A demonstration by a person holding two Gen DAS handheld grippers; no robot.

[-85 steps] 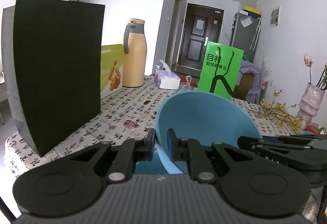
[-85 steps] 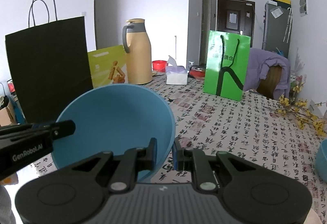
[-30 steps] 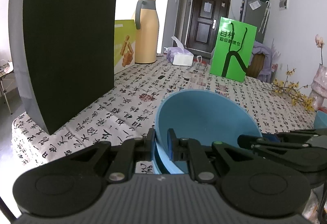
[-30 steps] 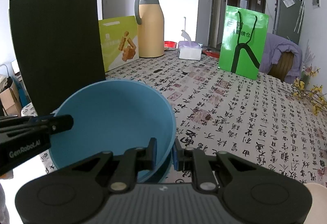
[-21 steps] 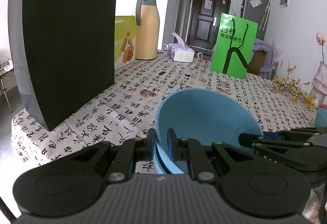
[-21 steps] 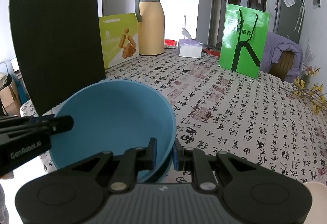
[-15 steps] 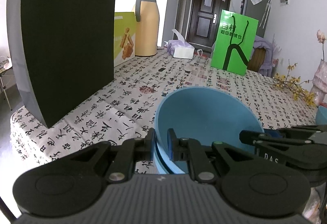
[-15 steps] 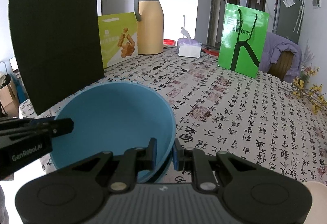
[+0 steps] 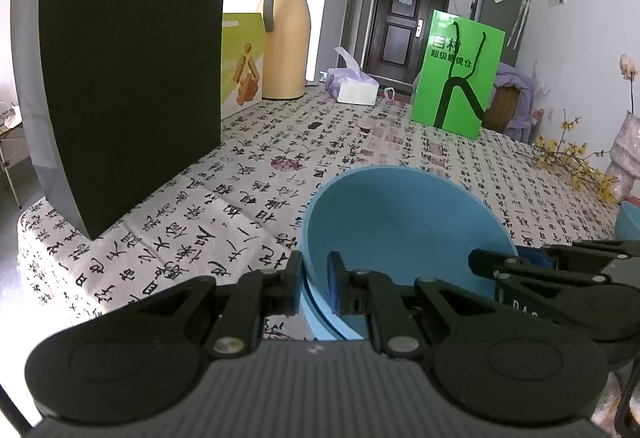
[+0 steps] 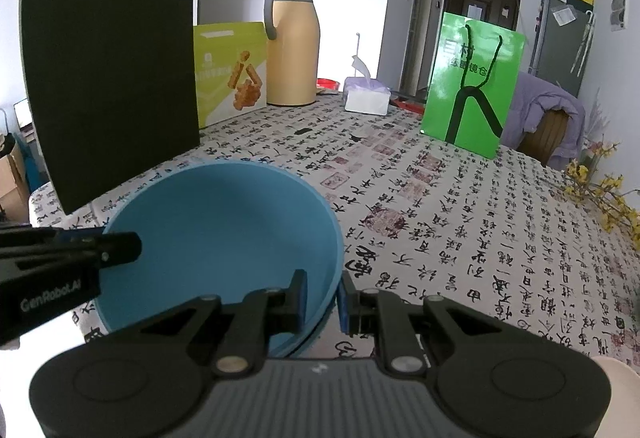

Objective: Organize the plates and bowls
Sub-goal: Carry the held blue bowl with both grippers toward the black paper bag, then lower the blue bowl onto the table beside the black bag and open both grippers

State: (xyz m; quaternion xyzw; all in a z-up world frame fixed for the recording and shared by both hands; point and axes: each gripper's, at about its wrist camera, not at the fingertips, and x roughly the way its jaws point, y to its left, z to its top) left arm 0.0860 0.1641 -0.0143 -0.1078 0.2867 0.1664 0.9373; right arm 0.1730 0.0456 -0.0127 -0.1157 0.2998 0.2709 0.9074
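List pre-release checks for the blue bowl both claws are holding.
1. Left claw shut on blue bowl rim: ok.
2. Right claw shut on the opposite rim: ok.
3. Held bowl empty: ok.
4. Held bowl fully seated in the lower bowl beneath it: cannot tell, only a sliver of the lower rim shows.
5. Black bag apart from the bowls: ok.

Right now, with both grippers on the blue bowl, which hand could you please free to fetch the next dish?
Probably the right gripper: another blue bowl and a cream dish sit on its side, while the left gripper keeps hold of the blue bowl.
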